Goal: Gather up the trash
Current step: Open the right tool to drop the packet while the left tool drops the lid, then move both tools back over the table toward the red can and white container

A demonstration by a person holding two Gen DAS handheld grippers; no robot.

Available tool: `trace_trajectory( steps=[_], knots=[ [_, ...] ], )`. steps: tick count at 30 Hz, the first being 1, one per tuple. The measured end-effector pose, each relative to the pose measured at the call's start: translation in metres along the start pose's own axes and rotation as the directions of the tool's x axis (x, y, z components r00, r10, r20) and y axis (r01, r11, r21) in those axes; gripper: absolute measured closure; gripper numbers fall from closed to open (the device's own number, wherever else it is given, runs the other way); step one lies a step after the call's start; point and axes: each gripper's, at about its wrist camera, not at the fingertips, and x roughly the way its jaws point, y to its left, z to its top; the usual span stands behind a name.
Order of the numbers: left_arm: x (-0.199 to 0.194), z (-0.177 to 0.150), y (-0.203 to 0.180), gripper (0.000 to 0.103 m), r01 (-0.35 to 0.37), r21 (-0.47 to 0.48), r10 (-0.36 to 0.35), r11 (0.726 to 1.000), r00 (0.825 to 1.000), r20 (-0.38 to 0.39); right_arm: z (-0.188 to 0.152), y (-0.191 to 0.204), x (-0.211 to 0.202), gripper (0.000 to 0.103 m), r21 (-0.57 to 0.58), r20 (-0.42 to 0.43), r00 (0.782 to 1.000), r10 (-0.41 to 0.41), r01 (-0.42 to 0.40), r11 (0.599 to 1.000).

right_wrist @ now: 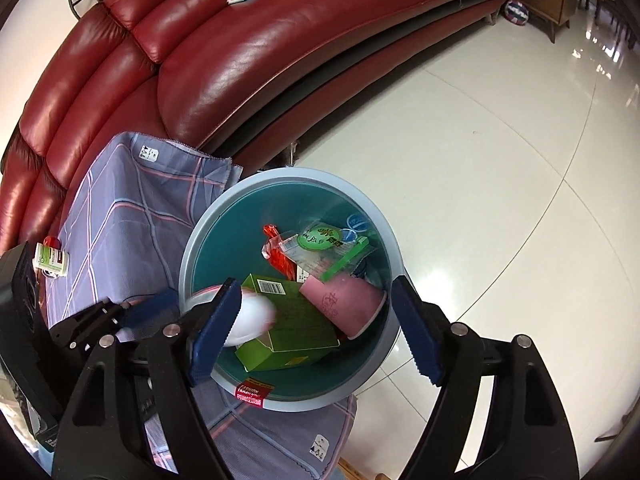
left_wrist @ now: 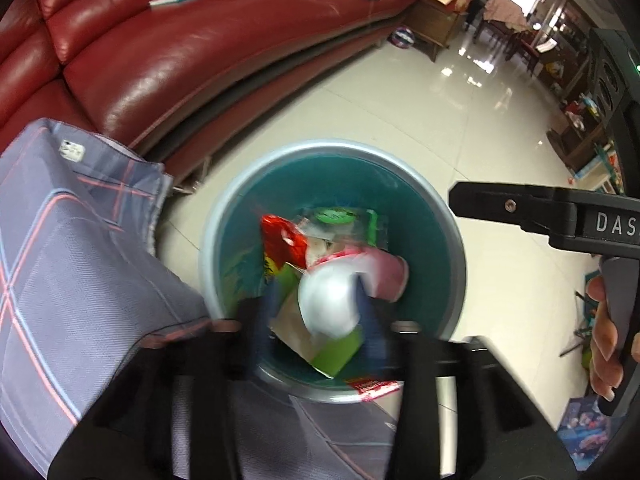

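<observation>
A round trash bin, grey rim and teal inside, stands on the floor by the table. It holds a pink paper cup, a green box, a red wrapper and a clear packet with a green label. My left gripper is over the bin's near rim, its blurred blue fingers on either side of a white cup. My right gripper is open and empty above the bin; in the left wrist view only one of its fingers shows.
A table under a grey plaid cloth lies left of the bin, with a small white bottle on it. A red leather sofa runs behind. Glossy tiled floor spreads to the right.
</observation>
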Motion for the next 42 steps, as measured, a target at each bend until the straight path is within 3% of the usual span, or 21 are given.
trace_trajectory(
  steps=[3,9,19,28,35,42],
  knots=[
    [-0.003,-0.003,0.006,0.034,-0.003,-0.025,0.003,1.000,1.000,0.004,0.000,0.003,0.000,0.029,-0.002,-0.008,1.000,0.001,-0.001,1.000],
    [-0.012,-0.011,0.014,0.015,-0.003,-0.056,0.004,0.998,1.000,0.018,-0.003,0.010,0.003,0.024,-0.007,-0.023,1.000,0.001,-0.001,1.000],
    [-0.028,-0.019,0.017,0.010,0.003,-0.066,0.000,0.998,0.999,0.043,-0.011,0.025,0.002,0.016,-0.017,-0.063,0.998,-0.012,0.011,1.000],
    [-0.056,-0.034,0.030,0.006,0.009,-0.095,-0.001,0.995,0.997,0.077,-0.016,0.045,-0.011,0.016,-0.042,-0.049,0.998,-0.032,0.030,0.999],
    [-0.087,-0.056,0.060,0.005,-0.019,-0.155,0.036,0.988,0.994,0.106,-0.024,0.085,-0.013,0.016,-0.092,-0.054,0.998,-0.016,0.011,0.996],
    [-0.128,-0.094,0.108,0.004,-0.051,-0.253,0.090,0.966,0.985,0.147,-0.039,0.153,-0.014,0.016,-0.191,-0.059,0.998,0.009,-0.020,0.981]
  ],
)
